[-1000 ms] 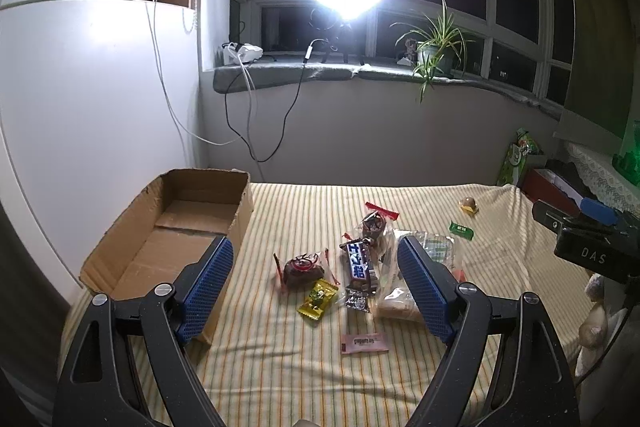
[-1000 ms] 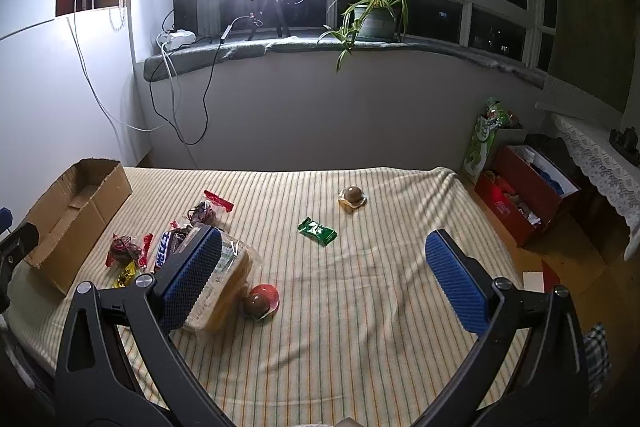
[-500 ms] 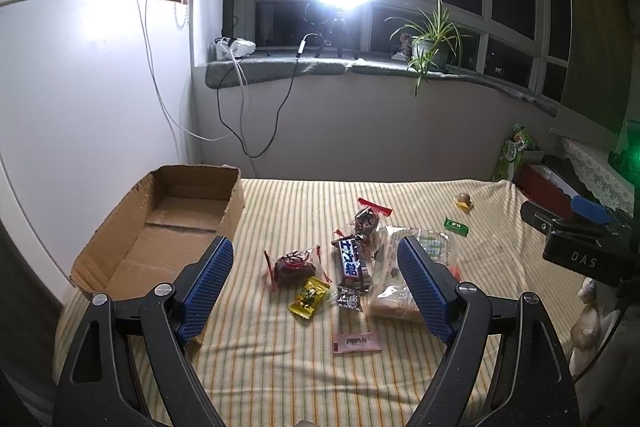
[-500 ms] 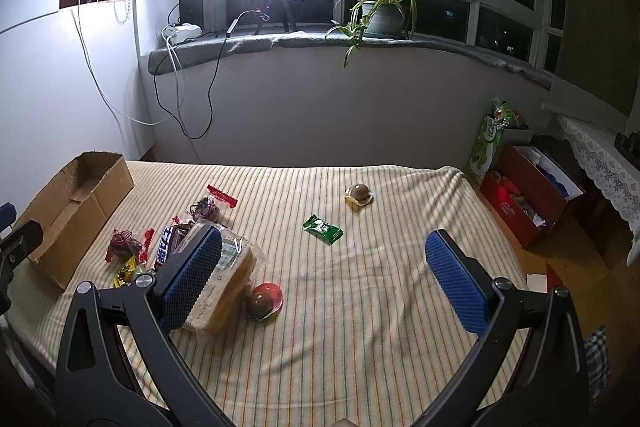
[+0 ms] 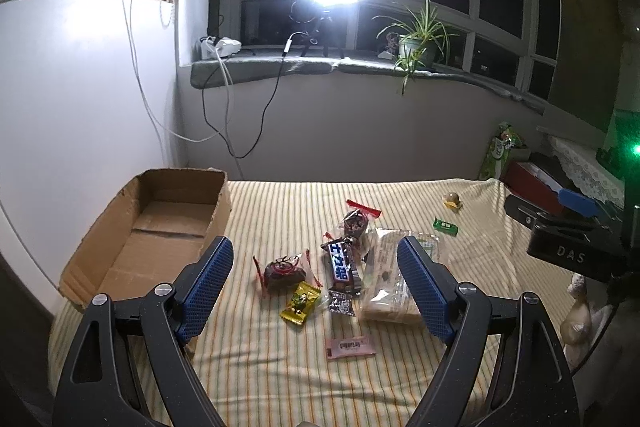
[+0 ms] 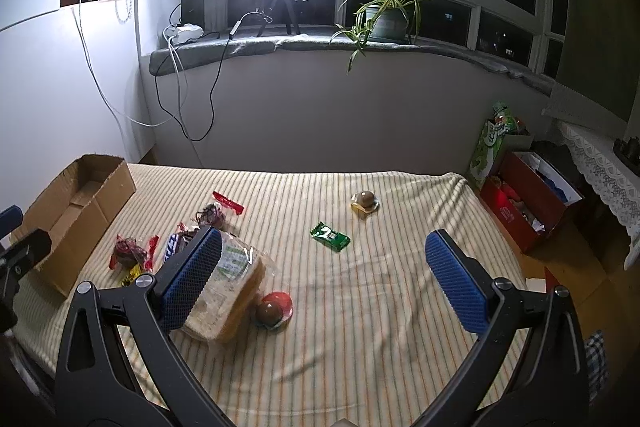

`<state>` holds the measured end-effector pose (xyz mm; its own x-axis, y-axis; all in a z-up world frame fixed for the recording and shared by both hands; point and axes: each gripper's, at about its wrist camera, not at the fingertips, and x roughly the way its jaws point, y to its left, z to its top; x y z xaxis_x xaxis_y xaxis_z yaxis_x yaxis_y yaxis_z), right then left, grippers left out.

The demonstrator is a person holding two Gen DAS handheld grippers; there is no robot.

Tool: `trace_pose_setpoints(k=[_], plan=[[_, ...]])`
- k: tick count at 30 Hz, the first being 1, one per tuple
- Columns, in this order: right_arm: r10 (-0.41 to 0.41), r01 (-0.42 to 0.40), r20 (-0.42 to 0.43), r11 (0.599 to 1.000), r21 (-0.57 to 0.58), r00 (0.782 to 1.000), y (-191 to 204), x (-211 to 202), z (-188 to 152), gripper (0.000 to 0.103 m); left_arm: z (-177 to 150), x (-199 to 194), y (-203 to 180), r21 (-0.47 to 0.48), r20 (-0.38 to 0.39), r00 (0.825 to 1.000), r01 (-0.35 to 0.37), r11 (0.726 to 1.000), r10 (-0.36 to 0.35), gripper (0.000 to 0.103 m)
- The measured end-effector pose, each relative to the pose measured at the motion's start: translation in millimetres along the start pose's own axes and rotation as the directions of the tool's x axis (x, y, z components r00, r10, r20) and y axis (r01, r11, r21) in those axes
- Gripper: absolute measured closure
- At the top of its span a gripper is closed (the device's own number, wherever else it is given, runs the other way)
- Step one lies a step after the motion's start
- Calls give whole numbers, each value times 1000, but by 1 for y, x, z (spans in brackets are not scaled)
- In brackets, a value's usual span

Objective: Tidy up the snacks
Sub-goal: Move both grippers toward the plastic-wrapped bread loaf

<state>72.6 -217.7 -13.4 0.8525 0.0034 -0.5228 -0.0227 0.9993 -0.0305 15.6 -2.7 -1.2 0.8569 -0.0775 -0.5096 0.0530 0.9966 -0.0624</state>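
Hovering spread and empty above a striped bed (image 5: 400,195), both claws, left claw (image 5: 316,267) and right claw (image 6: 320,261), face light, crinkly snack packets (image 5: 340,263), likely best pinched at their sealed edges.

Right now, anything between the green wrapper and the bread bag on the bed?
Nothing. In the right wrist view only bare striped bedspread separates the green wrapper from the bread bag; the left wrist view agrees.
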Motion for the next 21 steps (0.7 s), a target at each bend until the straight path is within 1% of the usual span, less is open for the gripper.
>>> trace_pose_setpoints(k=[7, 10, 15, 21], plan=[[10, -10, -10, 1000, -9, 1000, 13, 8, 1, 0, 1, 2, 2, 20, -2, 1000, 8, 1000, -8, 19], [20, -21, -18, 999, -24, 1000, 15, 9, -3, 0, -2, 4, 0, 1, -9, 1000, 16, 1000, -16, 19], [31, -32, -25, 999, -36, 999, 14, 11, -7, 0, -5, 10, -7, -4, -25, 999, 28, 1000, -28, 19], [44, -45, -36, 999, -24, 998, 7, 15, -8, 0, -6, 19, -11, -29, -50, 997, 65, 997, -67, 19]])
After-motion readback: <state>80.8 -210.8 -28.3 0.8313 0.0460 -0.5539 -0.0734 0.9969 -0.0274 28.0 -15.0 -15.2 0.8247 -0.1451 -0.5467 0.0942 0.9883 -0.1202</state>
